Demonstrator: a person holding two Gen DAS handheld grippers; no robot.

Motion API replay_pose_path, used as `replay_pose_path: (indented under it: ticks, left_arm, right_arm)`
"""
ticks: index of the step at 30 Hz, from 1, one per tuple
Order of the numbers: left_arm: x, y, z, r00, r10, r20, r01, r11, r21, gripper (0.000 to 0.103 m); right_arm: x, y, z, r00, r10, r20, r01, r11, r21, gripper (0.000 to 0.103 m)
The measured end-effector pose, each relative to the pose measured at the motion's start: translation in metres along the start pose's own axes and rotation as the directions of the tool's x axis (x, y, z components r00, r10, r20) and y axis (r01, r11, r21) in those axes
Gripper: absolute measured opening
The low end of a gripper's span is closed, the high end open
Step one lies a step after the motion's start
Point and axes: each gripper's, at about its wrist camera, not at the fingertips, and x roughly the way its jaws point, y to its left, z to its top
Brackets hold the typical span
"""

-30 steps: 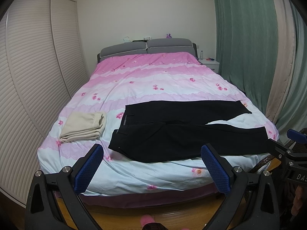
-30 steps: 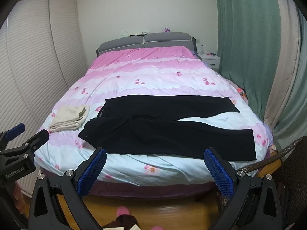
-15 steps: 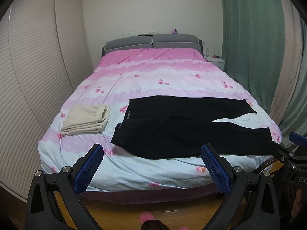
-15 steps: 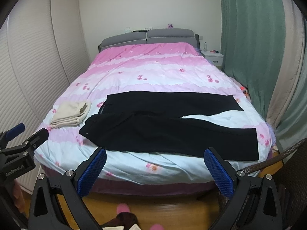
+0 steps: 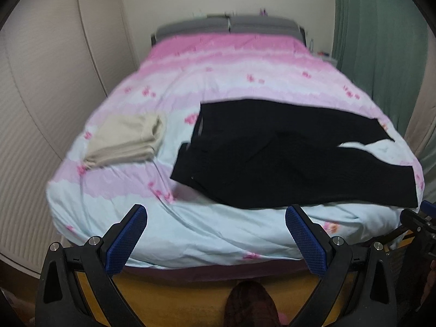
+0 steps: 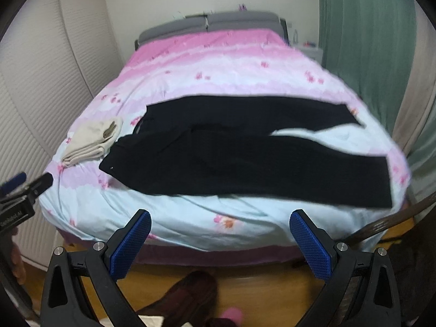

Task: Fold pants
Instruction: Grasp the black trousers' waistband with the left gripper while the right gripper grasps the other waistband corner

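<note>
Black pants (image 5: 286, 155) (image 6: 245, 152) lie spread flat across the near part of the bed, waistband to the left, both legs running right and split apart at the hems. My left gripper (image 5: 216, 219) hovers open over the foot of the bed, short of the pants, nothing between its blue pads. My right gripper (image 6: 220, 222) is open too, held just off the bed's front edge below the pants. The tip of the right gripper (image 5: 419, 218) shows in the left wrist view at the far right.
A folded beige garment (image 5: 125, 139) (image 6: 92, 141) lies left of the pants. The pink and pale blue duvet (image 5: 218, 62) covers the bed. White slatted wardrobe doors (image 5: 41, 81) stand left, green curtains (image 5: 381, 41) right. A person's slippered foot (image 6: 188, 299) stands on the wooden floor.
Both grippers have moved forward and closer to the bed, so the pants and bed edge fill more of each view. Both remain open and empty.
</note>
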Motion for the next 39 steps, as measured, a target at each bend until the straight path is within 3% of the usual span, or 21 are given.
replay_pose_path:
  ticks: [5,10,13,19,25,28,31,33,35,37,39]
  left_arm:
    - [0.087,0.01,0.016,0.989,-0.009,-0.145,0.011,1.0,0.014,0.103]
    - [0.168,0.023,0.025,0.957,-0.059,-0.284,0.052,0.998,-0.033,0.103]
    - [0.212,0.025,0.027,0.929,-0.079,-0.362,0.063,0.996,-0.056,0.103]
    - [0.271,0.027,0.025,0.887,-0.105,-0.449,0.069,0.993,-0.095,0.103]
    - [0.3,0.039,0.02,0.834,-0.239,-0.497,0.112,0.956,-0.271,0.102]
    - [0.31,0.04,0.02,0.815,-0.286,-0.504,0.138,0.941,-0.31,0.09]
    - [0.312,0.046,0.023,0.795,-0.353,-0.493,0.174,0.912,-0.371,0.072]
    - [0.306,0.054,0.028,0.792,-0.395,-0.466,0.195,0.886,-0.42,0.049]
    - [0.3,0.062,0.033,0.788,-0.417,-0.453,0.202,0.871,-0.448,0.035]
    - [0.288,0.067,0.04,0.785,-0.435,-0.441,0.219,0.861,-0.458,0.03]
    - [0.268,0.069,0.05,0.796,-0.436,-0.42,0.243,0.865,-0.439,0.023]
  right_arm:
    - [0.069,-0.004,0.011,0.995,-0.01,-0.094,0.02,0.994,0.105,0.102]
    - [0.146,-0.006,0.018,0.979,-0.013,-0.202,0.058,0.974,0.218,0.1]
    - [0.187,-0.008,0.016,0.962,0.013,-0.271,0.071,0.952,0.298,0.098]
    - [0.251,-0.023,0.008,0.935,-0.001,-0.354,0.144,0.914,0.379,0.093]
    - [0.288,-0.036,-0.003,0.906,0.047,-0.421,0.166,0.875,0.455,0.083]
    - [0.3,-0.04,-0.006,0.9,0.074,-0.429,0.162,0.858,0.487,0.075]
    - [0.309,-0.041,-0.005,0.891,0.07,-0.45,0.167,0.87,0.465,0.051]
    - [0.312,-0.043,-0.003,0.884,0.085,-0.459,0.155,0.874,0.46,0.037]
    - [0.308,-0.048,0.001,0.885,0.102,-0.455,0.142,0.87,0.472,0.023]
    - [0.3,-0.052,0.01,0.893,0.109,-0.437,0.128,0.869,0.477,0.017]
    - [0.286,-0.054,0.018,0.905,0.112,-0.41,0.11,0.871,0.48,0.014]
